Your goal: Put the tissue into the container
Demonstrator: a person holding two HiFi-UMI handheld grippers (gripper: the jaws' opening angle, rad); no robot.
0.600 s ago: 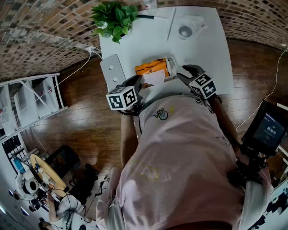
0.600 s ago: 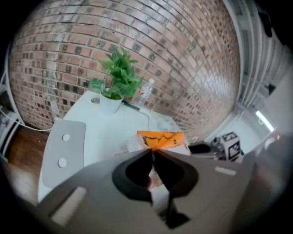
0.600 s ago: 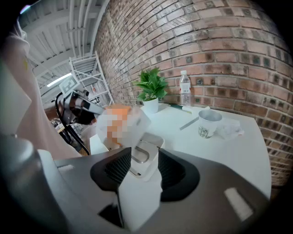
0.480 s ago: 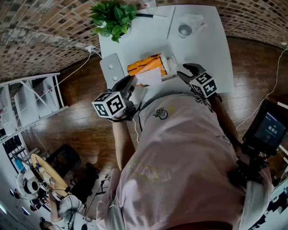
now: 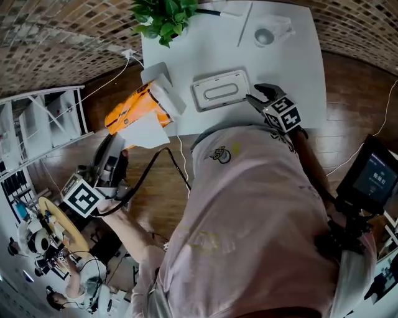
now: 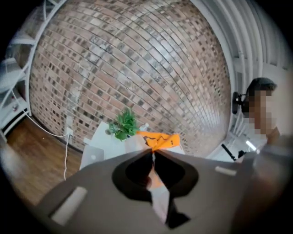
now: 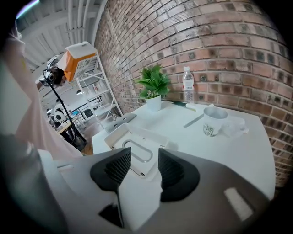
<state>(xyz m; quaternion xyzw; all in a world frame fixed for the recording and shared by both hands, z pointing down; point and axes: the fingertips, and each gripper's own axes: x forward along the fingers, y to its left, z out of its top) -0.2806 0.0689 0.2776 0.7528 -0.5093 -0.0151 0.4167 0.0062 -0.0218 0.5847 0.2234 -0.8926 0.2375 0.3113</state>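
Note:
My left gripper (image 5: 123,145) is off the table's left side, shut on a white tissue sheet (image 5: 147,131). The orange tissue pack (image 5: 132,109) dangles in the air from that sheet. In the left gripper view the shut gripper (image 6: 152,153) pinches the tissue (image 6: 159,197), with the orange pack (image 6: 161,140) just beyond. The white container (image 5: 221,90), with an oval slot in its top, lies on the white table (image 5: 298,74). My right gripper (image 5: 260,98) rests at the table's near edge, open and empty. In the right gripper view, that gripper (image 7: 144,157) faces the container (image 7: 135,145).
A potted plant (image 5: 165,15) and a cup (image 5: 264,37) stand at the table's far side, a water bottle (image 7: 187,84) by the brick wall. A grey flat device (image 5: 153,72) lies at the left edge. White shelves (image 5: 43,133) stand left, a screen (image 5: 370,177) right.
My left gripper has swung left and away from the table with the tissue, lifting the orange pack off the container, which now lies uncovered. The right gripper has stayed put.

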